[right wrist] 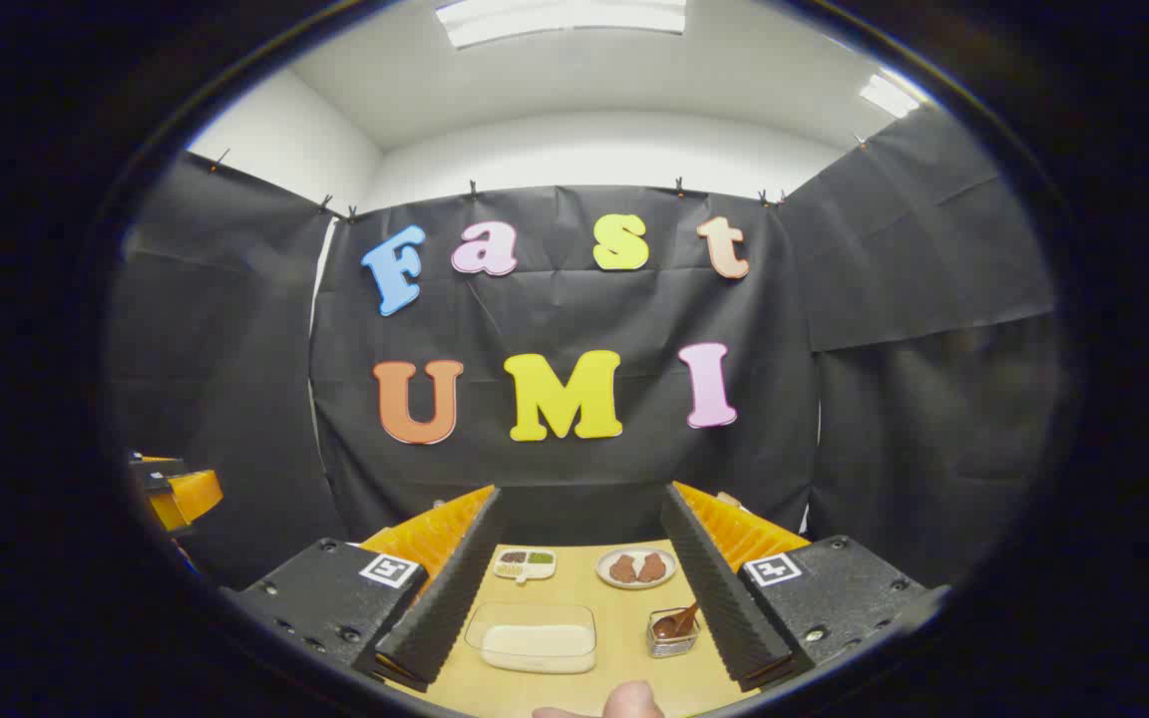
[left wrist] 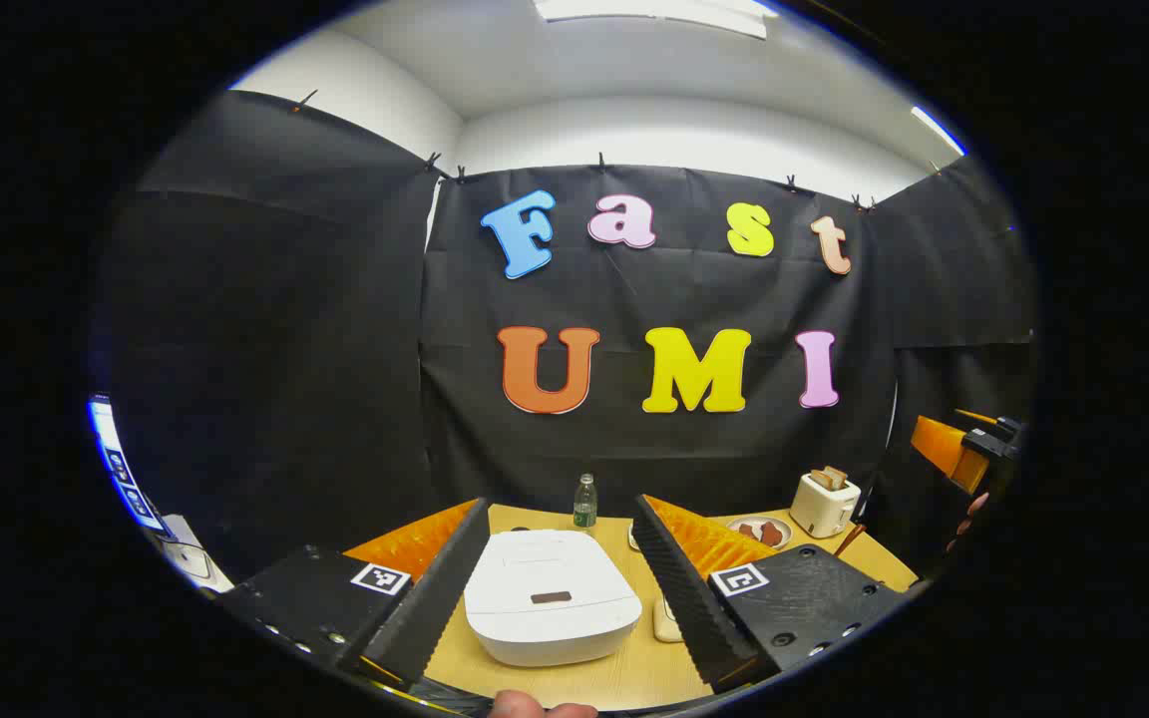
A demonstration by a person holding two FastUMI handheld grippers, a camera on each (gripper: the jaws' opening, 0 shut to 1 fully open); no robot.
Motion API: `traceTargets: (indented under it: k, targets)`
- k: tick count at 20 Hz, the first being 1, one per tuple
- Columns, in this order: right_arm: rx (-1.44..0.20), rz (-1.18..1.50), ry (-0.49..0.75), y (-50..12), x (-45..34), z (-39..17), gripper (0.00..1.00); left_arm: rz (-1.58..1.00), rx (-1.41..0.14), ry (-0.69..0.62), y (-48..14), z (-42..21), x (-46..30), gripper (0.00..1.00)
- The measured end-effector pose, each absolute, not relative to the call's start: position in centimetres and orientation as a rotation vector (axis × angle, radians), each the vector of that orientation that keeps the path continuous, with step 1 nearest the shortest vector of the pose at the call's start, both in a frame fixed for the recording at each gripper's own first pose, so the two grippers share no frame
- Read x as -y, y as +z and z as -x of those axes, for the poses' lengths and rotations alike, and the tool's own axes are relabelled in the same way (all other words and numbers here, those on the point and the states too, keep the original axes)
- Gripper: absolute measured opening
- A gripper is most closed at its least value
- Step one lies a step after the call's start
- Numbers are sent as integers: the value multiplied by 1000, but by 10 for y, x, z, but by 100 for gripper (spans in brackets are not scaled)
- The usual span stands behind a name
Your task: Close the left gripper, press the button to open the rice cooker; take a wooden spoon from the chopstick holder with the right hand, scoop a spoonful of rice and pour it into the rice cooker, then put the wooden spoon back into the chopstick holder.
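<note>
Pale wood is the table (left wrist: 624, 678) under both grippers. In the left gripper view the left gripper (left wrist: 555, 568) is held level above the near edge of the table, pointing at the booth wall, its two fingers spread wide with nothing between them. A fingertip of the hand that holds it peeks in at the bottom edge. Framed between the fingers sits the white rice cooker (left wrist: 550, 608) with its lid down, a dark bar on the front of the lid. Behind it stands a small green bottle (left wrist: 584, 502). Farther right are a plate with brown pieces (left wrist: 760, 532) and a white toaster (left wrist: 824, 504) with slices sticking out of it. At the far right edge of this view the other gripper shows, held higher, with fingers of a hand below it.

In the right gripper view the right gripper (right wrist: 579, 588) is likewise held level and aimed at the wall, its fingers released and wide apart, gripping nothing; a fingertip shows at the bottom edge. Between the fingers lies a clear box of white rice (right wrist: 535, 638), and just right of it the small chopstick holder (right wrist: 672, 636) with the wooden spoon (right wrist: 679, 623) leaning in it. Beyond them are a small divided dish (right wrist: 525, 563) and a plate with two brown pieces (right wrist: 636, 568). The left gripper shows at the left edge of this view
</note>
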State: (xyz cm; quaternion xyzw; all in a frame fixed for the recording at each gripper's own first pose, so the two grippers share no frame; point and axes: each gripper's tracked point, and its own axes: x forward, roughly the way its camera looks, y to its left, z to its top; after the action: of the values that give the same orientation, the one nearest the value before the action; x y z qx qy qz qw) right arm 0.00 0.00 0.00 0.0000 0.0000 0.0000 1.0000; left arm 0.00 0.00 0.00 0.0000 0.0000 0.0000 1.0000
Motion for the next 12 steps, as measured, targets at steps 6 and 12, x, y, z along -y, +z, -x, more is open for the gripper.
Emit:
traceTargets:
  k: [6,12]
  targets:
    - [-8,-6,-18,-1,9,-4,99,5,0,-20,0,-5,11,94]
    - [-17,-16,-18,-5,11,-7,100,3,-3,-10,-2,-6,8,94]
